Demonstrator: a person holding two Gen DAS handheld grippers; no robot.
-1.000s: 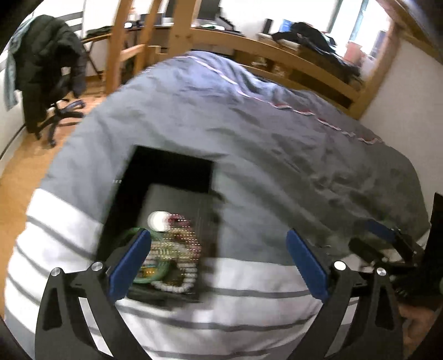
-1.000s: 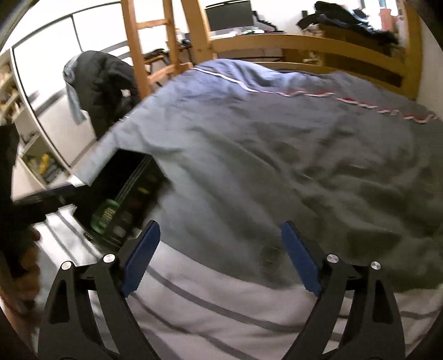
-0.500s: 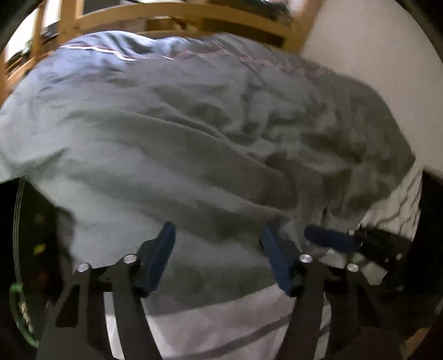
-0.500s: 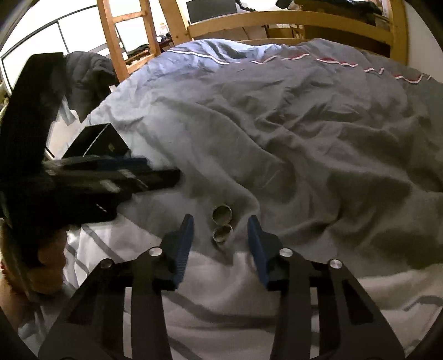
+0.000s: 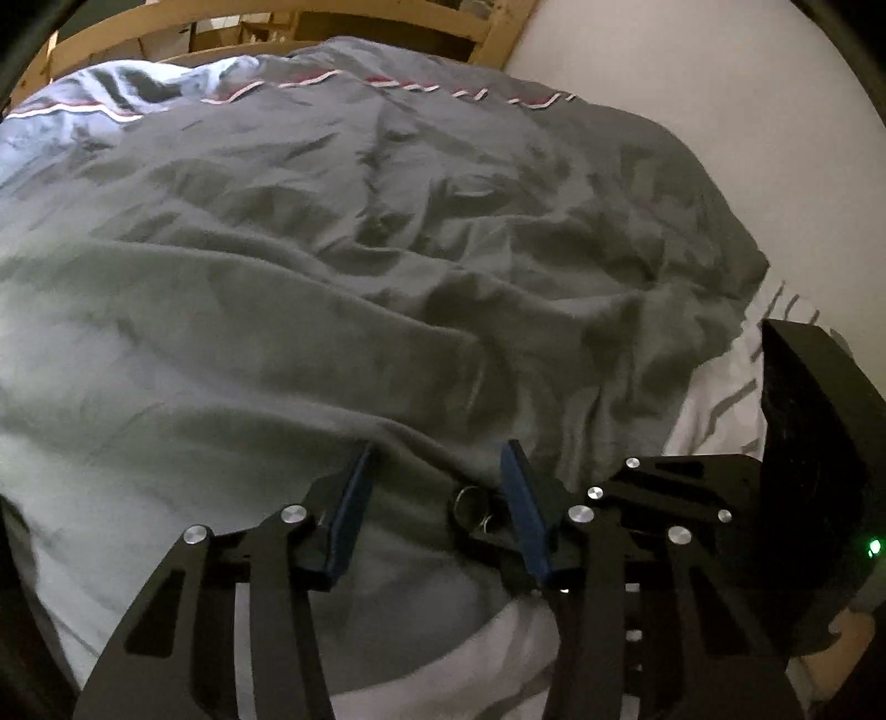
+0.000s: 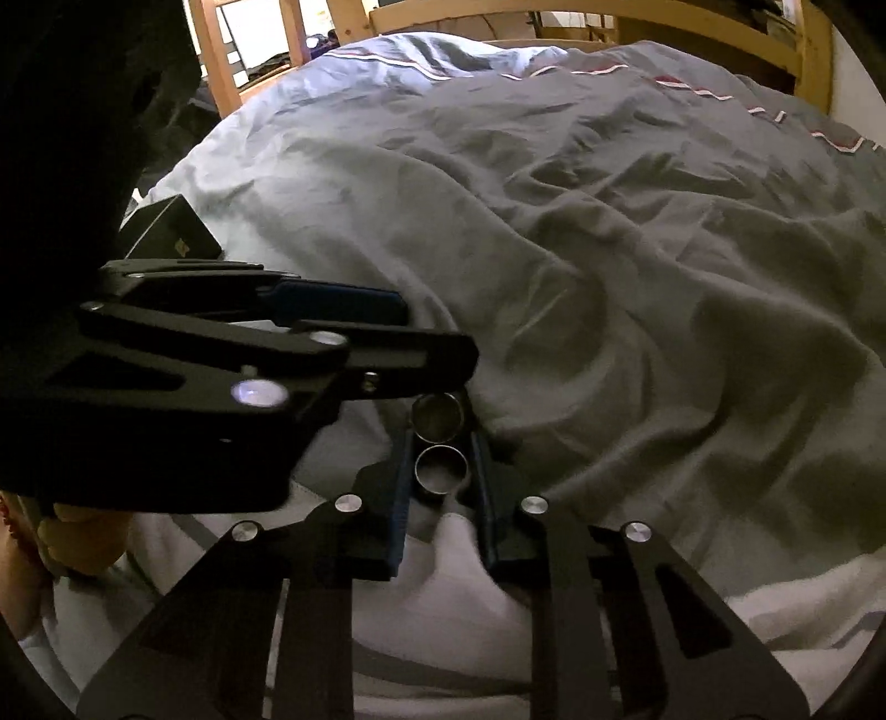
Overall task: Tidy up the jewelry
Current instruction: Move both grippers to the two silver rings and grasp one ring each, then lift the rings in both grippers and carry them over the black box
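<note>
Two silver rings lie on the grey duvet. In the right wrist view the near ring (image 6: 441, 469) sits between the pads of my right gripper (image 6: 440, 443), which touch its sides. The far ring (image 6: 438, 418) lies just beyond the fingertips. My left gripper (image 5: 440, 465) is partly open with nothing between its fingers; in its view one ring (image 5: 469, 501) shows by the right finger. In the right wrist view the left gripper (image 6: 432, 338) reaches in from the left, beside the rings.
A black jewelry box (image 6: 174, 235) stands on the bed at the left. The grey duvet (image 6: 609, 249) is rumpled over a white striped sheet (image 6: 443, 609). A wooden bed frame (image 6: 581, 22) runs along the back. A white wall (image 5: 692, 83) is at the right.
The left gripper swung right from the jewelry box to beside the rings and narrowed. The right gripper moved down over the rings and closed around the near ring.
</note>
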